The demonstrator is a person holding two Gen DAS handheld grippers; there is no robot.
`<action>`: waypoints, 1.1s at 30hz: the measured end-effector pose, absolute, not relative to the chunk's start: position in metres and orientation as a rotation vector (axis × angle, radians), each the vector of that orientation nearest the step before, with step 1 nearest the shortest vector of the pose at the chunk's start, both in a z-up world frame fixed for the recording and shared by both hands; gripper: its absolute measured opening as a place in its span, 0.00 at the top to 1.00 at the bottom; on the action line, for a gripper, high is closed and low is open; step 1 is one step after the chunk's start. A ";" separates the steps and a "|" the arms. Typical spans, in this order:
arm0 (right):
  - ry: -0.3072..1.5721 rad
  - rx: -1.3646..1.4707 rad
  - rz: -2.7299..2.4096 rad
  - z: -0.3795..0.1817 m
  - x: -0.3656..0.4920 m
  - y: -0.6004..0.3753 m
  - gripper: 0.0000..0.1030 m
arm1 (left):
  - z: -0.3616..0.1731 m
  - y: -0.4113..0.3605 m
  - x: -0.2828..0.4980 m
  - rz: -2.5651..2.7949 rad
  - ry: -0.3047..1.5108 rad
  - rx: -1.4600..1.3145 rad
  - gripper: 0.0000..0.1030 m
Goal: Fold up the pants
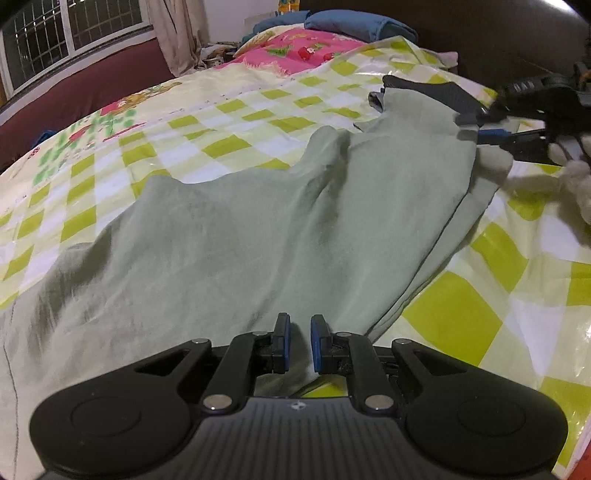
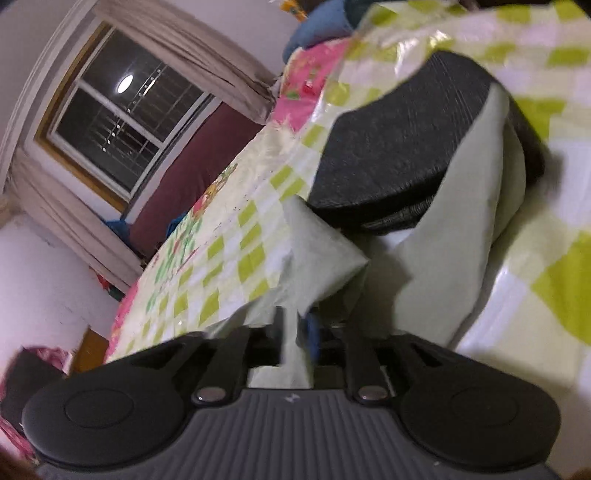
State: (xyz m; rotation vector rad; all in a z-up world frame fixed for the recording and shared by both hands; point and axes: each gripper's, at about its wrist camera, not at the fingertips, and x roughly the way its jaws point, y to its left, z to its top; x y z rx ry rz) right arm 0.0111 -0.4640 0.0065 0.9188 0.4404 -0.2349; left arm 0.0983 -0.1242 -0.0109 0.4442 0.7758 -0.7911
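Pale green pants (image 1: 229, 236) lie spread over a bed with a green and white checked cover (image 1: 229, 122). Their black waistband (image 1: 428, 88) is at the far right. My left gripper (image 1: 298, 341) is shut on the near edge of the pants, cloth pinched between its blue pads. My right gripper (image 1: 476, 127) shows at the far right, shut on the pants near the waistband and lifting that edge. In the right wrist view my right gripper (image 2: 297, 332) pinches green cloth (image 2: 325, 258), with the black waistband (image 2: 402, 147) just beyond it. That view is tilted and blurred.
A pink patterned quilt (image 1: 295, 48) and blue pillows (image 1: 354, 22) lie at the head of the bed. A dark red bed frame (image 1: 85, 88), a barred window (image 1: 55, 37) and curtains (image 1: 177, 29) are at the left. A dark headboard (image 1: 498, 33) is behind.
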 end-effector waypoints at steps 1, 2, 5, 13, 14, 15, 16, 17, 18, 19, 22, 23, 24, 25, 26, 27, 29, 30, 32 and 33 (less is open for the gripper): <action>0.428 0.957 -0.229 0.002 0.014 -0.470 0.62 | -0.011 -0.126 0.098 -0.791 0.776 0.454 0.71; 0.416 1.000 -0.215 -0.001 0.016 -0.475 0.60 | -0.011 -0.128 0.098 -0.791 0.776 0.463 0.71; 0.357 1.126 -0.151 -0.010 0.032 -0.488 0.60 | -0.011 -0.132 0.096 -0.787 0.777 0.482 0.71; 0.115 1.302 -0.019 0.009 0.052 -0.514 0.60 | -0.013 -0.139 0.097 -0.781 0.789 0.512 0.71; 0.082 1.243 -0.015 0.023 0.046 -0.510 0.60 | -0.013 -0.140 0.096 -0.780 0.787 0.519 0.71; 0.045 1.148 -0.029 0.041 0.035 -0.503 0.60 | -0.014 -0.140 0.095 -0.780 0.784 0.526 0.71; 0.020 1.055 -0.054 0.054 0.027 -0.497 0.59 | -0.014 -0.141 0.095 -0.778 0.781 0.529 0.71; -0.006 0.956 -0.082 0.066 0.016 -0.488 0.57 | -0.014 -0.141 0.095 -0.777 0.780 0.531 0.71; -0.029 0.895 -0.112 0.072 0.006 -0.483 0.54 | -0.015 -0.142 0.094 -0.776 0.779 0.533 0.71; -0.048 0.851 -0.159 0.074 -0.006 -0.478 0.48 | -0.015 -0.142 0.094 -0.774 0.779 0.534 0.71; 0.014 0.793 -0.265 0.061 -0.018 -0.481 0.46 | -0.015 -0.143 0.092 -0.770 0.777 0.539 0.71; 0.055 0.805 -0.290 0.052 -0.019 -0.485 0.46 | -0.015 -0.144 0.092 -0.769 0.776 0.543 0.71; 0.108 0.831 -0.313 0.040 -0.016 -0.493 0.46 | -0.015 -0.145 0.091 -0.768 0.776 0.550 0.71; 0.148 0.857 -0.334 0.029 -0.015 -0.499 0.46 | -0.015 -0.145 0.091 -0.767 0.777 0.555 0.71; 0.179 0.879 -0.354 0.019 -0.018 -0.504 0.46 | -0.015 -0.146 0.091 -0.765 0.778 0.561 0.71; 0.206 0.901 -0.375 0.009 -0.017 -0.509 0.46 | -0.015 -0.147 0.091 -0.764 0.779 0.567 0.71; 0.222 0.963 -0.410 -0.006 -0.024 -0.521 0.46 | -0.015 -0.149 0.090 -0.761 0.778 0.584 0.71; 0.222 1.008 -0.434 -0.011 -0.028 -0.528 0.47 | -0.016 -0.150 0.090 -0.761 0.776 0.595 0.71; 0.198 1.086 -0.430 -0.017 -0.034 -0.538 0.63 | -0.016 -0.152 0.089 -0.761 0.772 0.616 0.71; 0.194 1.092 -0.421 -0.018 -0.043 -0.542 0.71 | -0.016 -0.153 0.089 -0.762 0.771 0.625 0.71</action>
